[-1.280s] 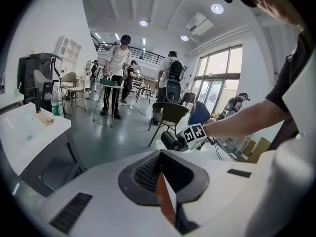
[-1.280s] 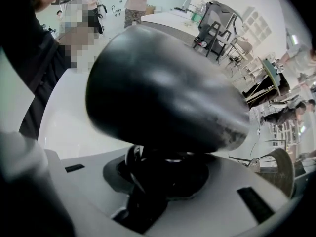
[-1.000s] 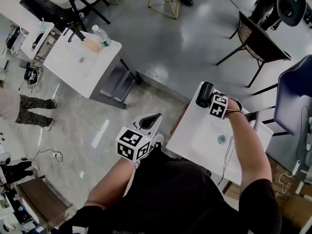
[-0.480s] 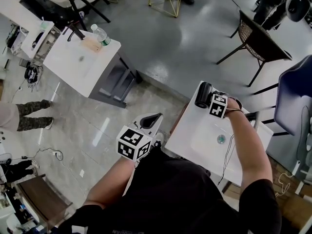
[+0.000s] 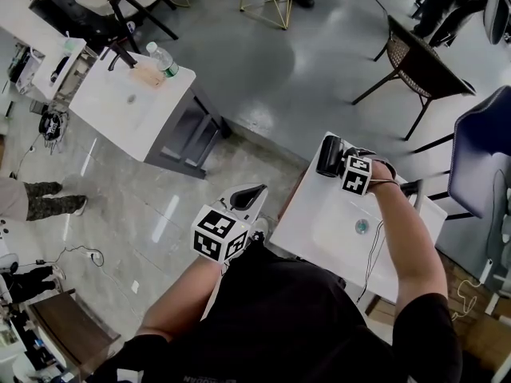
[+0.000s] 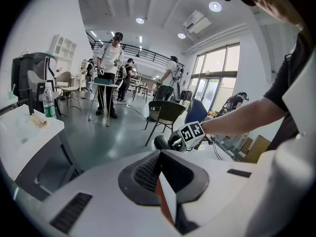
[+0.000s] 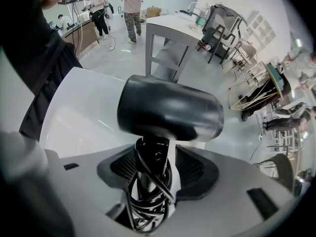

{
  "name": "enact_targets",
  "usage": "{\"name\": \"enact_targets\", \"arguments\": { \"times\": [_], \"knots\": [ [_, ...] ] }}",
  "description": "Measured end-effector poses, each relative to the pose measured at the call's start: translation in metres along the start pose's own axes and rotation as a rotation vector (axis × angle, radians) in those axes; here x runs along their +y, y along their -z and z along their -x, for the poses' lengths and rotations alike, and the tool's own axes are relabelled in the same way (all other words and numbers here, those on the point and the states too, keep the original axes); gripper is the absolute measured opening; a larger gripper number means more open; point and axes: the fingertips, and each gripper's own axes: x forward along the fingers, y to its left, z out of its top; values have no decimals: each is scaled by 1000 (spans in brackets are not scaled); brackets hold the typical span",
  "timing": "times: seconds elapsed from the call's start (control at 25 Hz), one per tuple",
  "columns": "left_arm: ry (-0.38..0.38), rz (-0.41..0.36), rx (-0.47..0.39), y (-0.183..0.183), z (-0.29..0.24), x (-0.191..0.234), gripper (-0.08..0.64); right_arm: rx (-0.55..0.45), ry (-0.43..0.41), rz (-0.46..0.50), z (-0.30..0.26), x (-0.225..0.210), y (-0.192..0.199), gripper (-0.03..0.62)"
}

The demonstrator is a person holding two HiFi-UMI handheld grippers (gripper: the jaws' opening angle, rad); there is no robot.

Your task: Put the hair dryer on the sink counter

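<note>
Black dryer (image 7: 170,113), barrel crosswise, handle lying between the right gripper's (image 7: 153,159) opening jaws at the counter's (image 5: 307,214) far corner.

No legible text, no brands, no readable numbers

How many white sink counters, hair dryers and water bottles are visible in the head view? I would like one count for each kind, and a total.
White sink counters: 2, the near one and the far one
Hair dryer: 1, black, on the near counter's far corner
Water bottle: 1, on the far counter
Total: 4
</note>
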Motion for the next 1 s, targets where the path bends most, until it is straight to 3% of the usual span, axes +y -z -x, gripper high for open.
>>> {"name": "enact_targets", "arguments": {
  "times": [0.4,0.76,0.88,1.0],
  "knots": [
    [34,-23,0,-2,1,-2,0,-3,44,-14,15,1,-1,210],
    [143,-90,14,-7,-8,-11,0,-88,188,-150,64,5,-22,210],
    [197,-126,14,-14,-14,-21,0,-155,273,-244,93,8,-31,210],
    [255,-164,11,-21,-21,-35,0,-313,336,-464,126,11,-40,210]
  ]
}}
